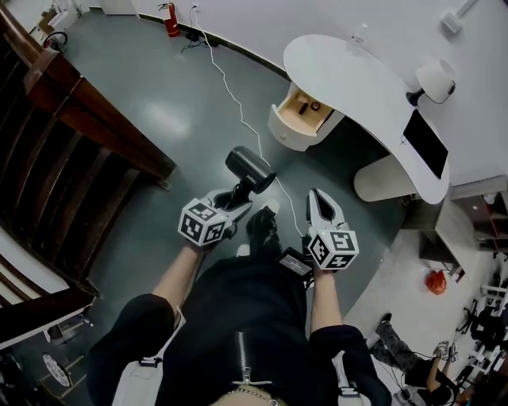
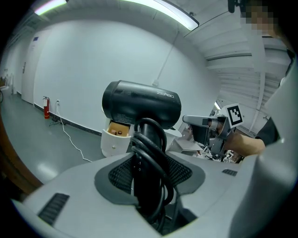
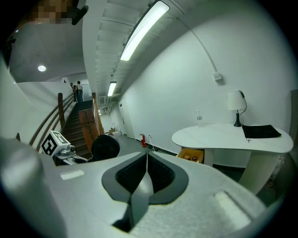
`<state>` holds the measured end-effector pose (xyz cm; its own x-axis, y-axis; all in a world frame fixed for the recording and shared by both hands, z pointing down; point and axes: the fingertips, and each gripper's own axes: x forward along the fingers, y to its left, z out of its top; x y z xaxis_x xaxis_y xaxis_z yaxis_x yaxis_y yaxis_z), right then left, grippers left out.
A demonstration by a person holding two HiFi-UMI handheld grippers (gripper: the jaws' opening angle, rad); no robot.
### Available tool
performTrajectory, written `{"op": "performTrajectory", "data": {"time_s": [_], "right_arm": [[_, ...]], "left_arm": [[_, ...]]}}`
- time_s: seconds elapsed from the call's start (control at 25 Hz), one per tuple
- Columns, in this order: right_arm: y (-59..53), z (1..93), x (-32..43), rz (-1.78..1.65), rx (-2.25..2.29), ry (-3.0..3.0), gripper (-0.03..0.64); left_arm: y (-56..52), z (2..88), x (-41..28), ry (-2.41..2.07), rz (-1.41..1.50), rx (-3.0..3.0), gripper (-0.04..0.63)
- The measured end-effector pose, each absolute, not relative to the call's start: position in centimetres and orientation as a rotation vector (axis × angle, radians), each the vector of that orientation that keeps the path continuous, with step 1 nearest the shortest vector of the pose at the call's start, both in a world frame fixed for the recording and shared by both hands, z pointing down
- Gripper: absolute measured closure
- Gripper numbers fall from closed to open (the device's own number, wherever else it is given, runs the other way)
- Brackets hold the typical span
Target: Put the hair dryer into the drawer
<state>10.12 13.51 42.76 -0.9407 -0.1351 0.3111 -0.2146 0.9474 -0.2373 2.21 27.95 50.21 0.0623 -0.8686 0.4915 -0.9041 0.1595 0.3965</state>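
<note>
Left tool [image 1: 235, 200]: jaws closed on the handle of the black hair dryer [image 1: 249, 166]. In the left gripper view the handle stands upright between the two dark pads, with the dryer's own cord [image 2: 157, 153] looped round it. The barrel [image 2: 141, 104] sits above the jaws, lying crosswise.

Right tool [image 1: 319, 195]: jaws pressed fully together, nothing between them; the right gripper view shows the pads meeting along one line [image 3: 146, 160]. It is held level with the left tool, just to its right, and the two are apart.

Hair dryer is up in the air over the grey floor [image 1: 159, 111], in front of the person's body and well apart from the drawer.

Drawer [image 1: 304, 107]: pulled open, in a rounded white pedestal under the left end of the white curved desk [image 1: 349, 79]. Pale wood interior, with a few small items inside too small to identify.

On the desk: a white-shaded lamp [image 1: 435, 79] at the back edge toward the right end, and a dark flat mat [image 1: 425, 143] at the right end.

Elsewhere: a white cable [image 1: 238, 103] trails over the floor from the wall toward the person. A red fire extinguisher [image 1: 171, 21] stands at the wall. A dark wooden staircase [image 1: 71, 119] is on the left.
</note>
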Motion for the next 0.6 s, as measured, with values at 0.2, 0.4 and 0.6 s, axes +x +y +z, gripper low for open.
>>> {"op": "performTrajectory", "data": {"time_s": [0.2,0.4,0.6], "right_arm": [[11.2,43.1,7.7,0.412,0.262,-2.809,0.612],[8.8,43.4,4.7,0.428,0.253,-2.813,0.612],[5.3,43.5,1.8,0.446,0.242,-2.805,0.612]], "left_arm": [[25.9,50.5,0.1,-1.772,0.089,1.691,0.4],[23.3,50.6,-2.8,-1.768,0.117,1.693,0.4],[19.9,50.5,-5.6,-1.764,0.113,1.684,0.4]]}}
